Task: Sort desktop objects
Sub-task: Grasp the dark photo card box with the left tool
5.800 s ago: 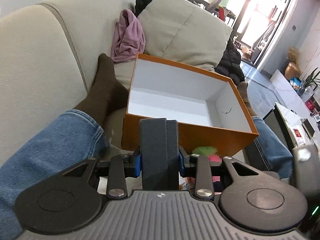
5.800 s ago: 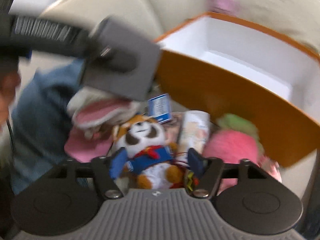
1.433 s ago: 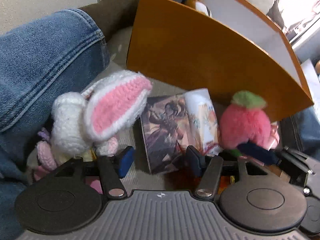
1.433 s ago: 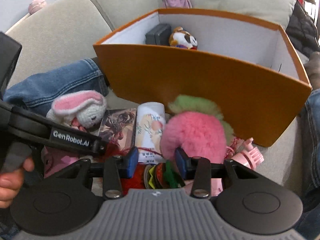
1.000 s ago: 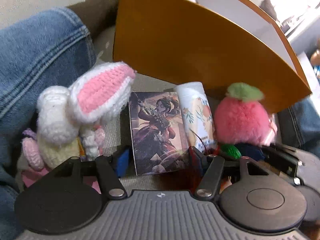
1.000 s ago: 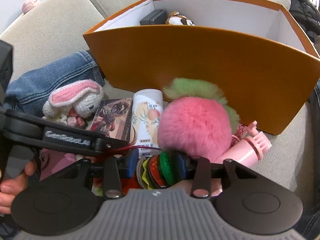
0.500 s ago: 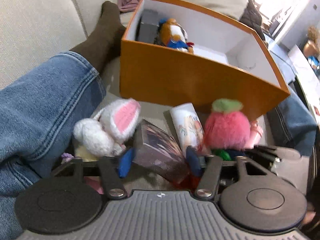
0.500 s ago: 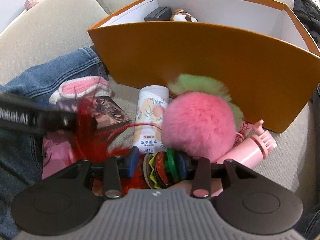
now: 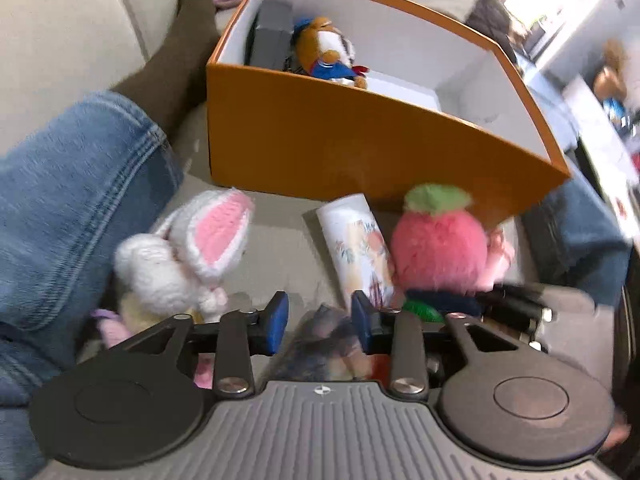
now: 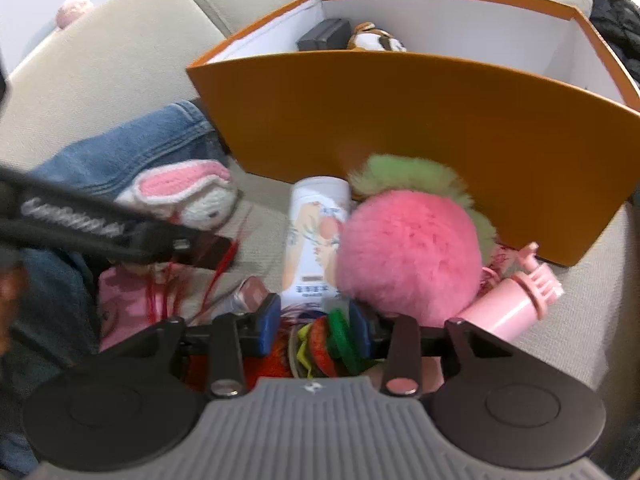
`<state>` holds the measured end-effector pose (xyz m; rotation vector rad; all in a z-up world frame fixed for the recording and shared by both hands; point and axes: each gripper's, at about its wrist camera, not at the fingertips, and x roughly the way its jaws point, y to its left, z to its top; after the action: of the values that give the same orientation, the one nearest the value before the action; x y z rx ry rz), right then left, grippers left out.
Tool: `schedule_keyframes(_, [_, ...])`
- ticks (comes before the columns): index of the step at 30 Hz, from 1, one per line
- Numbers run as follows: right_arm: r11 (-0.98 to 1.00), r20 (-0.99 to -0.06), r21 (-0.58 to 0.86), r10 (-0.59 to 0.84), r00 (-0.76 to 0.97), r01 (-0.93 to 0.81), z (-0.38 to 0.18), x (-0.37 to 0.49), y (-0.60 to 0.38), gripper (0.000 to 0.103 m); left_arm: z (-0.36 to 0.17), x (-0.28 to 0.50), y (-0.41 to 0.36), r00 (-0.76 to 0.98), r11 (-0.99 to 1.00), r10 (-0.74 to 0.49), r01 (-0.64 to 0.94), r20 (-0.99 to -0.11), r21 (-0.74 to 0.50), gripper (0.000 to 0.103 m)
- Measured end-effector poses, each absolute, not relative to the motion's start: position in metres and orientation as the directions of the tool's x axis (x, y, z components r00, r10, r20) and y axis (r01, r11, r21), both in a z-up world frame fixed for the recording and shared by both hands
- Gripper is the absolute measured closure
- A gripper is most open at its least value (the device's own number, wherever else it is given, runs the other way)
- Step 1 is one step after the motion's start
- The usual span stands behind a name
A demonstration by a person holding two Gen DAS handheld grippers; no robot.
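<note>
The left tongs, whose jaws have just been opening a little, appear to pinch a dark picture-printed box just above the sofa. I would firm that grip before swinging it over the wall of the orange box, minding the red tassel trailing beneath. It looks flat and dark, its artwork blurred, while further right the right tongs straddle a stack of coloured discs; whether they press on it I cannot tell.
</note>
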<state>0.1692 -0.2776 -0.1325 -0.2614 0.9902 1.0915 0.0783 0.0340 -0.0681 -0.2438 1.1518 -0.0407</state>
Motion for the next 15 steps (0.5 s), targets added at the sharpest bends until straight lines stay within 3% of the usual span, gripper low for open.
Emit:
schedule_keyframes(2, [0.479, -0.782, 0.275, 0.616, 0.096, -0.834, -0.133, 0.169, -0.279, 0.062, -0.063, 0.068, 0.032, 0.404, 0.980, -0.156, -0.054, -0.901, -0.194, 0.040])
schedule_keyframes(9, [0.466, -0.796, 0.267, 0.600, 0.079, -0.843, -0.133, 0.161, -0.285, 0.065, -0.071, 0.047, 0.026, 0.343, 0.993, -0.121, 0.035, -0.932, -0.116, 0.040])
schedule_keyframes(15, [0.461, -0.796, 0.269, 0.601, 0.074, -0.845, -0.123, 0.156, -0.299, 0.065, -0.094, 0.046, 0.009, 0.303, 0.989, -0.109, 0.132, -0.947, -0.072, 0.033])
